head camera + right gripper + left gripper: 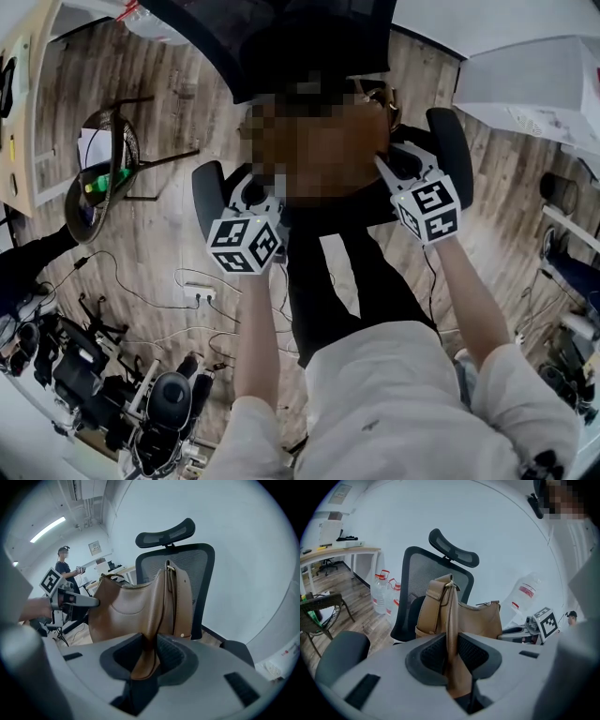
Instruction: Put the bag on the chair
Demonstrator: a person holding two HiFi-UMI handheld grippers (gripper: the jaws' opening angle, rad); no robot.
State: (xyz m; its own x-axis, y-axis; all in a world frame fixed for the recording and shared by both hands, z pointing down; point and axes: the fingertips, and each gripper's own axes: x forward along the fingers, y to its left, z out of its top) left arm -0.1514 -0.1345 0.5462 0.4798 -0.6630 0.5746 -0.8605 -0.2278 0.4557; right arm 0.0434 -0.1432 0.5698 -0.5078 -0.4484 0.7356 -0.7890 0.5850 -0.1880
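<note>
A tan leather bag (480,620) hangs by its strap between my two grippers, just in front of a black mesh office chair (423,571) with a headrest (454,551). My left gripper (451,654) is shut on the strap (451,616), which runs up between its pads. My right gripper (149,656) is shut on the strap at the bag's other end, with the bag body (124,613) to its left and the chair back (199,569) behind. In the head view both marker cubes (246,244) (427,208) sit between the chair's armrests (208,187) (452,150); a mosaic patch hides the bag there.
Large water bottles (384,592) stand on the wood floor left of the chair. A wicker chair (103,178), a power strip with cables (199,294) and dark equipment (112,384) lie to the left. A white table (534,84) is at upper right. Another person (65,569) stands in the background.
</note>
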